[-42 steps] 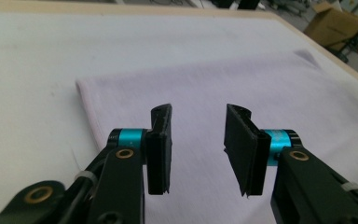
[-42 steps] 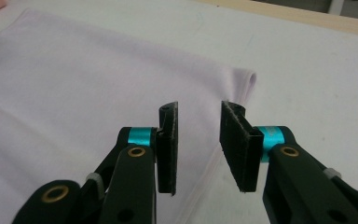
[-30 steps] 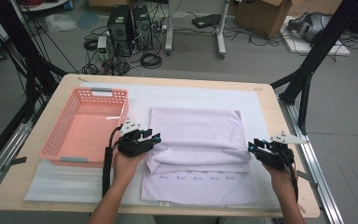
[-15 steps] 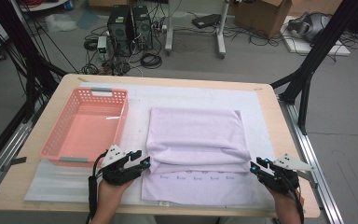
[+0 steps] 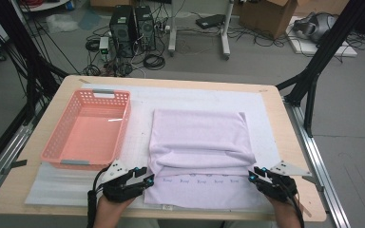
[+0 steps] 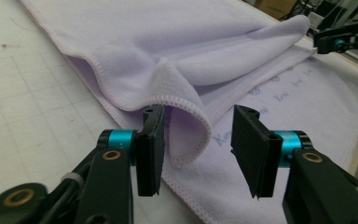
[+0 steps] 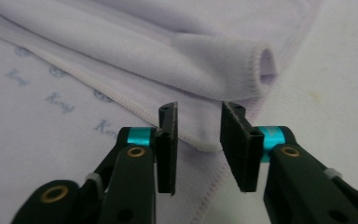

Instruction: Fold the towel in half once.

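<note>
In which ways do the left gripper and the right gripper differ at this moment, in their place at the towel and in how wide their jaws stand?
The left gripper is at the lilac towel's near left corner, beside the pink basket; the right gripper is at the near right corner, close to the table's edge. The left gripper's jaws stand wider, with a curled fold between them; the right gripper's gap is narrower, at a hem. Both are open, pointing inward, gripping nothing.
</note>
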